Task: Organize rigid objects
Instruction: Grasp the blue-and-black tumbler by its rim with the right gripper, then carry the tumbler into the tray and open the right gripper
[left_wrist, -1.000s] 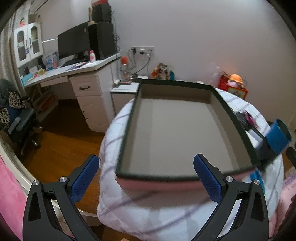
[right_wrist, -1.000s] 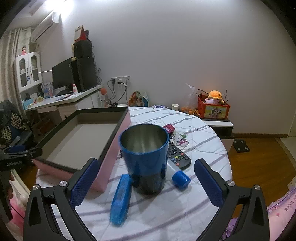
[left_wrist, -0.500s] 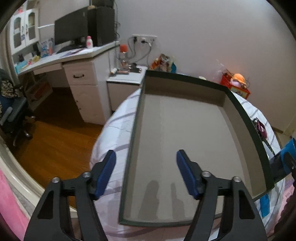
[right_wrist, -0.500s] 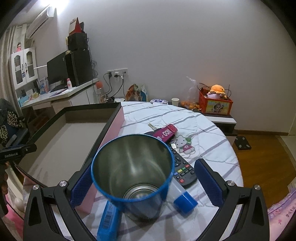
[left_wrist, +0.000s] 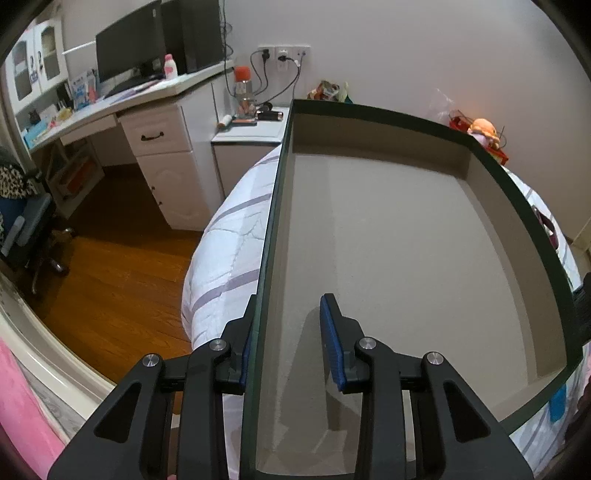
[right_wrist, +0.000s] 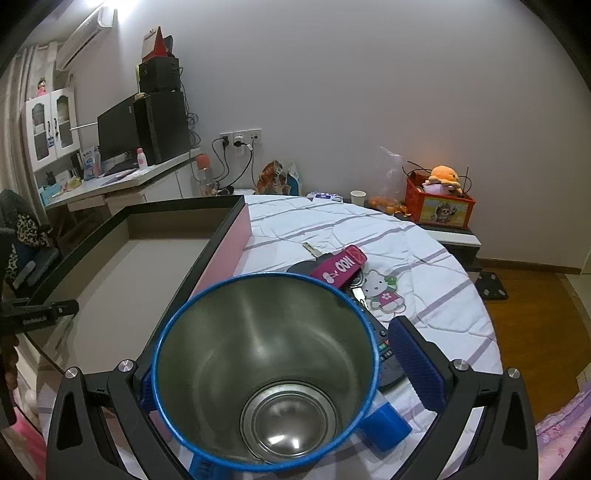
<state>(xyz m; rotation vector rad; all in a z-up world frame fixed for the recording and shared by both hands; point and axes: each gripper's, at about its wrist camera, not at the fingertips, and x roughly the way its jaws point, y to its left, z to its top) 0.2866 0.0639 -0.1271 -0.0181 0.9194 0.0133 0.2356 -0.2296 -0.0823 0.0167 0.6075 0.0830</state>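
Straddling the box wall (left_wrist: 271, 236), left hand-held gripper (left_wrist: 286, 343), jaws closing

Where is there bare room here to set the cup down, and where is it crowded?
The box floor is bare from wall to wall; only the left gripper straddles its near-left wall. The bedspread beyond the pink tag is bare too. Crowded: beside the box, around the cup, with remote, keys and blue items.

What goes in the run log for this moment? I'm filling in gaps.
left gripper: jaws just closing astride box wall, one pad still clear | right gripper: open around blue cup | box interior: bare
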